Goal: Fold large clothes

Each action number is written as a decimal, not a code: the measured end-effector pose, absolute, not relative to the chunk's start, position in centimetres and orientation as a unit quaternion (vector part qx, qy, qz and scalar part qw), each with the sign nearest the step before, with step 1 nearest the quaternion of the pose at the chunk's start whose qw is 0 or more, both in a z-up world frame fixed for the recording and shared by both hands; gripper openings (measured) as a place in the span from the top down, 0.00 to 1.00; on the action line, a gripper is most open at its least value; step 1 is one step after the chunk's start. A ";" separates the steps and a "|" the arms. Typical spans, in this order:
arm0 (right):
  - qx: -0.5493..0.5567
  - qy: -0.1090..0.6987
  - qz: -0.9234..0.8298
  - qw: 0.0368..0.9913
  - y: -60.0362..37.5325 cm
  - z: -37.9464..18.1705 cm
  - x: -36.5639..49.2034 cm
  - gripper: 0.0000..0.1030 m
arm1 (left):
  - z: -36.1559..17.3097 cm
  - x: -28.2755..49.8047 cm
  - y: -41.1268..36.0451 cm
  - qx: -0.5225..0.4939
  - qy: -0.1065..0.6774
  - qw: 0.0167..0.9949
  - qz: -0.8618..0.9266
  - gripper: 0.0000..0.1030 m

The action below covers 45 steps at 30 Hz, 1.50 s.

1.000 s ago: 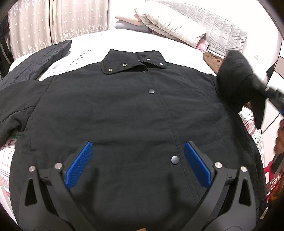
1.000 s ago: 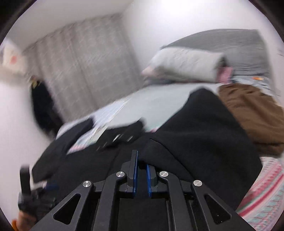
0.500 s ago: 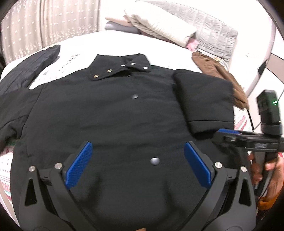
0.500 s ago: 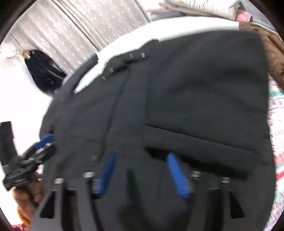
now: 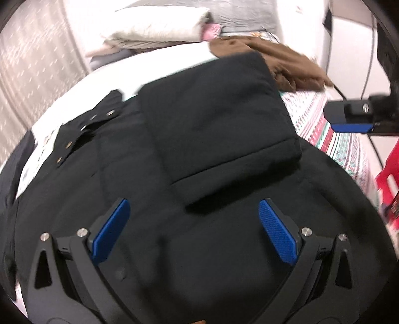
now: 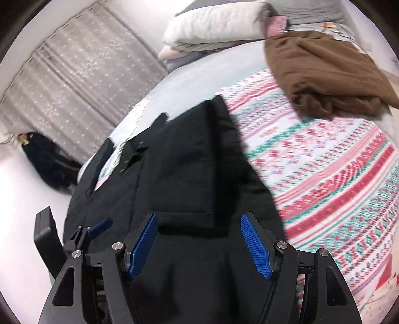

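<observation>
A: Where does the jacket (image 5: 224,249) lie?
B: Spread on the bed (image 6: 324,179), collar (image 5: 84,129) toward ten o'clock in the left wrist view. One sleeve (image 5: 214,119) is folded over onto its front, lying at twelve to one o'clock.
A: And behind it?
B: A blanket (image 6: 324,72) at one o'clock on the bed, pillows (image 6: 217,25) stacked at twelve, against the headboard (image 5: 239,15).
A: The grippers?
B: The left gripper (image 5: 194,231) is above the jacket's lower front, below the sleeve's cuff. The right gripper (image 6: 199,246) is above the jacket too, the bedspread to its right at three o'clock. A curtain (image 6: 82,82) stands at ten o'clock.
</observation>
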State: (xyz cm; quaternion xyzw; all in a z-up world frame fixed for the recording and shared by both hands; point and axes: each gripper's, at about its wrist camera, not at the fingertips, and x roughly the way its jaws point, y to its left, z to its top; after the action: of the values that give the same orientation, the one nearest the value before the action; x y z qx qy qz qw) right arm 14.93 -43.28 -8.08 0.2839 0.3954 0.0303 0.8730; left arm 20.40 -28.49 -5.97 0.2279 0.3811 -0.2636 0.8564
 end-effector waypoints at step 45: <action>0.053 0.394 -0.055 0.916 -40.0 -12.8 22.6 0.71 | -8.5 35.6 -8.6 -0.120 0.491 0.856 -0.113 0.42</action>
State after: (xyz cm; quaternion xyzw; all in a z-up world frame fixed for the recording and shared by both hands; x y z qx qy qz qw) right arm 22.64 -40.00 -12.77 0.0532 0.3939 -0.0548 0.9160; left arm 35.58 -8.62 -8.53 -0.1200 0.4906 -0.1131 0.8557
